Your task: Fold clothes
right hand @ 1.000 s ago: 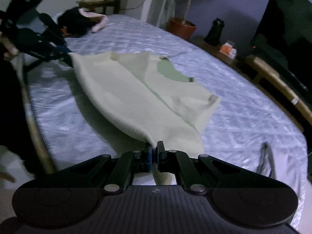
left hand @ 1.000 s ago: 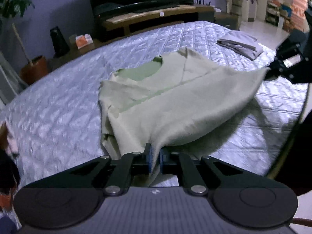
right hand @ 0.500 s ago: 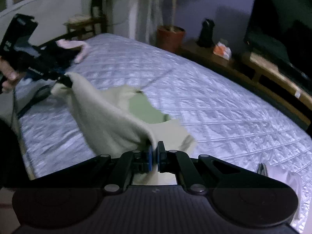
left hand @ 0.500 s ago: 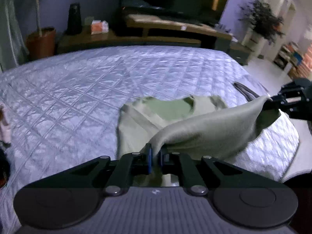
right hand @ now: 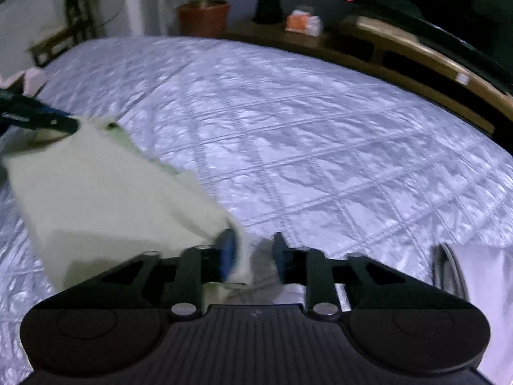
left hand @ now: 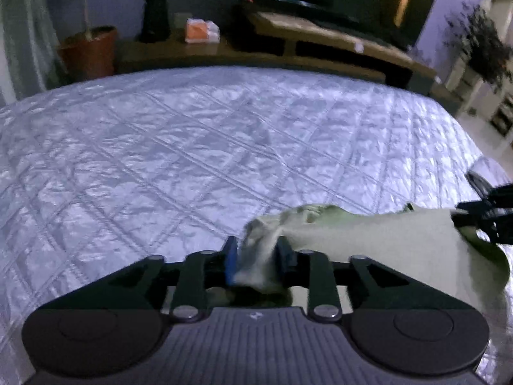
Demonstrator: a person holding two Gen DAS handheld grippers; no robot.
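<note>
A pale green garment (left hand: 384, 240) lies bunched at the bed's (left hand: 192, 147) near edge. Both the left claw (left hand: 255, 261) and right claw (right hand: 251, 256) gape wide around its corners, cloth loose between their fingers, seemingly letting go.

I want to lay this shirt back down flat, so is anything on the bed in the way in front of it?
Nothing visible. The quilted bed ahead of the shirt is bare in both views. A pale folded garment lies off by the right edge, and a pinkish item sits at the far left corner, both clear of the middle.
</note>
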